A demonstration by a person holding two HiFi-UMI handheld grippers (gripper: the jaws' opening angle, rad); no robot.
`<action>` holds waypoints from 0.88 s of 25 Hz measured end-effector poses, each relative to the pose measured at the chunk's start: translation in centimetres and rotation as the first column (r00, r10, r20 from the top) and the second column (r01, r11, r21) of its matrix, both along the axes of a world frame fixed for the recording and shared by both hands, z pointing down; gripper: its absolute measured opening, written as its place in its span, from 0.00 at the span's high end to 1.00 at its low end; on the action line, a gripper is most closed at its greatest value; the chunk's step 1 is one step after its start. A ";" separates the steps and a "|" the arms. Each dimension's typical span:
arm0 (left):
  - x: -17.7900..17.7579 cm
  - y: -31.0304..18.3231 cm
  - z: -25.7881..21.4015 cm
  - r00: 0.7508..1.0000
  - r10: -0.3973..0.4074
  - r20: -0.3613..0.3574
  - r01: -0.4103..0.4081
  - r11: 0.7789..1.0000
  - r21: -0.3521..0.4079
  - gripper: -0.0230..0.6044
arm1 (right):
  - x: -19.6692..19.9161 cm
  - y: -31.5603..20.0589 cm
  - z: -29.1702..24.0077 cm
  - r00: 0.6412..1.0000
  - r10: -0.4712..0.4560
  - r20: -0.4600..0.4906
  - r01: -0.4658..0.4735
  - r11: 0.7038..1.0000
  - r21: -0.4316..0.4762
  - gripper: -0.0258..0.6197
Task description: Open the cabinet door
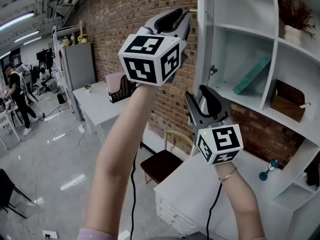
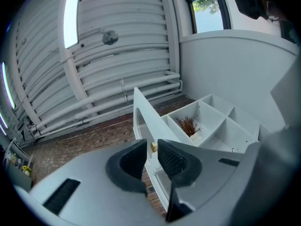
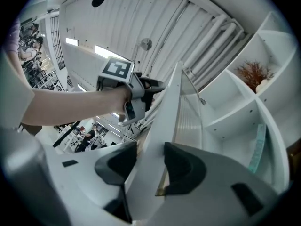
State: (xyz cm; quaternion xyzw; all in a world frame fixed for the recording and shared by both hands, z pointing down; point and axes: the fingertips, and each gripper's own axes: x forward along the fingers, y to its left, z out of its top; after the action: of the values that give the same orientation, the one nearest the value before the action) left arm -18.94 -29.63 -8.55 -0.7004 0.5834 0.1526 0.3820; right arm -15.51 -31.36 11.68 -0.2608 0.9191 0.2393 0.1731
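The white cabinet door (image 1: 202, 54) stands swung out from the shelf unit (image 1: 280, 49), edge-on in the head view. My left gripper (image 1: 179, 20) is raised high at the door's outer edge. In the left gripper view it (image 2: 151, 149) is shut on the small gold knob (image 2: 153, 146) of the door (image 2: 141, 117). Lower down, my right gripper (image 1: 201, 96) straddles the same door edge. In the right gripper view its jaws (image 3: 150, 161) stand wide with the door panel (image 3: 162, 126) between them, and the left gripper (image 3: 151, 86) shows above at the edge.
Inside the cabinet are a teal book (image 1: 252, 75), a brown box (image 1: 287, 100) and a dried plant in a white pot (image 1: 295, 19). Below stand a white table (image 1: 190, 199) with a small blue object (image 1: 267, 171) and a brown chair (image 1: 160, 165). A brick wall (image 1: 130, 14) lies behind.
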 end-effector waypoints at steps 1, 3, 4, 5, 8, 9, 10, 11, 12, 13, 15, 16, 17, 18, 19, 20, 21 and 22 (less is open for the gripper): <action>-0.5 0.1 0.2 1.000 -0.008 -0.005 0.008 1.000 -0.002 0.85 | -0.2 0.0 0.0 1.000 0.003 0.001 -0.003 1.000 0.005 0.67; -1.6 0.4 0.8 1.000 -0.022 -0.014 0.022 1.000 -0.005 0.85 | -0.6 0.0 0.0 1.000 0.010 0.005 -0.010 1.000 0.013 0.67; -2.1 0.6 1.1 0.999 -0.027 -0.019 0.027 1.000 -0.007 0.85 | -0.8 0.1 0.0 1.000 0.013 0.008 -0.013 1.000 0.015 0.67; -2.6 0.8 1.4 0.999 -0.032 -0.025 0.032 0.999 -0.008 0.85 | -1.1 0.1 0.0 1.000 0.015 0.010 -0.015 1.000 0.017 0.67; -4.2 1.3 2.2 0.998 -0.043 -0.047 0.043 0.999 -0.010 0.85 | -1.8 0.1 0.0 1.000 0.016 0.012 -0.016 1.000 0.021 0.66; -4.8 1.5 2.5 0.997 -0.048 -0.054 0.048 0.999 -0.011 0.85 | -2.0 0.1 0.1 1.000 0.016 0.012 -0.017 1.000 0.022 0.66; -5.4 1.7 2.7 0.997 -0.054 -0.062 0.054 0.998 -0.013 0.85 | -2.3 0.2 0.1 1.000 0.016 0.012 -0.017 1.000 0.025 0.66; -5.9 1.8 3.0 0.996 -0.061 -0.070 0.060 0.998 -0.016 0.85 | -2.6 0.2 0.1 1.000 0.016 0.013 -0.016 0.999 0.028 0.66; -6.5 2.0 3.3 0.995 -0.066 -0.079 0.065 0.998 -0.018 0.85 | -2.9 0.2 0.1 1.000 0.015 0.015 -0.016 0.999 0.031 0.65; -7.1 2.1 3.6 0.994 -0.071 -0.087 0.069 0.997 -0.022 0.85 | -3.2 0.2 0.1 1.000 0.016 0.016 -0.016 0.999 0.035 0.65; -8.1 2.4 4.1 0.992 -0.081 -0.098 0.079 0.996 -0.030 0.85 | -3.8 0.2 0.1 1.000 0.019 0.018 -0.020 0.999 0.041 0.65; -8.5 2.5 4.3 0.991 -0.087 -0.101 0.084 0.996 -0.034 0.85 | -4.2 0.2 0.1 1.000 0.022 0.018 -0.023 0.999 0.045 0.64; -8.9 2.6 4.5 0.990 -0.092 -0.103 0.089 0.995 -0.038 0.85 | -4.5 0.2 0.0 0.999 0.025 0.020 -0.026 0.999 0.048 0.64; -9.2 2.7 4.8 0.990 -0.096 -0.104 0.092 0.995 -0.041 0.86 | -4.9 0.2 0.0 0.999 0.028 0.020 -0.029 0.998 0.050 0.64; -9.6 2.7 5.0 0.989 -0.100 -0.106 0.096 0.994 -0.044 0.86 | -5.2 0.1 0.0 0.999 0.030 0.020 -0.031 0.998 0.052 0.64; -9.9 2.8 5.2 0.989 -0.105 -0.107 0.100 0.994 -0.048 0.86 | -5.6 0.1 0.0 0.999 0.030 0.019 -0.031 0.998 0.054 0.64; -10.3 2.9 5.5 0.988 -0.111 -0.109 0.106 0.993 -0.051 0.86 | -6.0 0.1 0.1 0.999 0.030 0.018 -0.031 0.998 0.055 0.64; -10.7 3.0 5.7 0.987 -0.118 -0.110 0.113 0.992 -0.056 0.86 | -6.4 0.1 0.1 0.999 0.028 0.016 -0.029 0.998 0.056 0.64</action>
State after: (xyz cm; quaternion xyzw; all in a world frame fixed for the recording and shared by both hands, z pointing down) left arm -29.62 -26.66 -2.81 -0.6648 0.6473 0.1554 0.3390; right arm -21.87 -31.27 11.77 -0.2708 0.9068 0.2657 0.1841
